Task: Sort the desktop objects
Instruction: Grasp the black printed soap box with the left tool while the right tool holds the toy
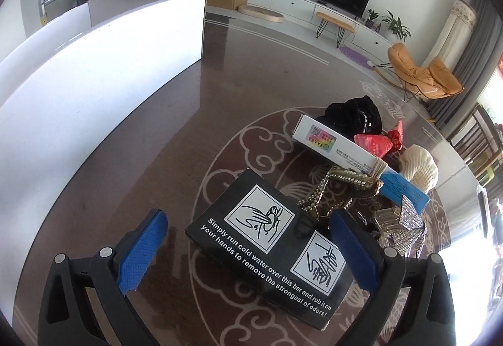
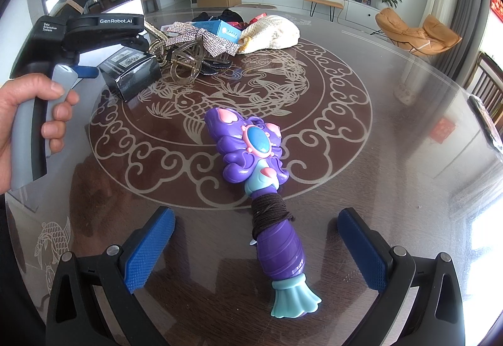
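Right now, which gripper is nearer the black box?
Left. The left gripper straddles the black box, open; the right gripper is apart, around the purple toy wand.

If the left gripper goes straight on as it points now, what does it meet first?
Most likely the black box, already lying between the open left gripper fingers; the jewellery pile sits beyond it.

Both grippers have black frames with round silver screws and blue, knurled finger pads (image 1: 143, 251). The left gripper (image 2: 85, 70) has a grey handle and white lettering, "GenRobot.AI".
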A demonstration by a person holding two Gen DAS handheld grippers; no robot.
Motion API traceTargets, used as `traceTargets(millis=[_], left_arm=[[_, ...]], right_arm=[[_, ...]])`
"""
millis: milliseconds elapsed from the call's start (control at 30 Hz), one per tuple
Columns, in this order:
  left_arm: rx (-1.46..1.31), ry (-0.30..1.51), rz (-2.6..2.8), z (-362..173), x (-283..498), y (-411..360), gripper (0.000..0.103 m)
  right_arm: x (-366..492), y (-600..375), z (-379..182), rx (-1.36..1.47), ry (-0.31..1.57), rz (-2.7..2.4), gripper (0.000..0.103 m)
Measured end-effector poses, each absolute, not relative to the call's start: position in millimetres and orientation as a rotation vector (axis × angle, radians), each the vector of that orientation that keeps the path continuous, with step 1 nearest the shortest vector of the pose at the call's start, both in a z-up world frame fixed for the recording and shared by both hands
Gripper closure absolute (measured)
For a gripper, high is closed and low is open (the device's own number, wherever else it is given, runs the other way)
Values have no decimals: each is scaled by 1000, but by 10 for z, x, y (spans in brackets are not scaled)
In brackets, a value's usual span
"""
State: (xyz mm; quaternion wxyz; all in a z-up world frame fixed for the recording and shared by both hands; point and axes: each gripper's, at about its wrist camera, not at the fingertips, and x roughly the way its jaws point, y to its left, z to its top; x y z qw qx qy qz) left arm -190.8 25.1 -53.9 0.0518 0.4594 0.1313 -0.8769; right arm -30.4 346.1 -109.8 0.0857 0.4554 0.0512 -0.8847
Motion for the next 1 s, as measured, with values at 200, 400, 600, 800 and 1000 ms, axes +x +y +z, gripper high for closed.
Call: traceTargets(millis=[200, 400, 600, 800, 1000], left_arm=[[1430, 177, -2737, -458, -1644, -55, 0], [1463, 388, -2692, -290, -1771, 73, 0], [1411, 535, -2378, -567, -1985, 465, 0], [1367, 514, -2384, -667, -2134, 498, 0], [1422, 442, -2594, -735, -2100, 278, 0]], right_arm=[[-304, 3461, -1105, 1358, 153, -2637, 0], [-304, 3462, -1105, 1358, 152, -2637, 0], [-304, 3462, -1106, 1357, 153, -2637, 0], [-302, 3459, -1103, 1357, 152, -2638, 0], [-306, 3460, -1108, 1358, 153, -2637, 0]])
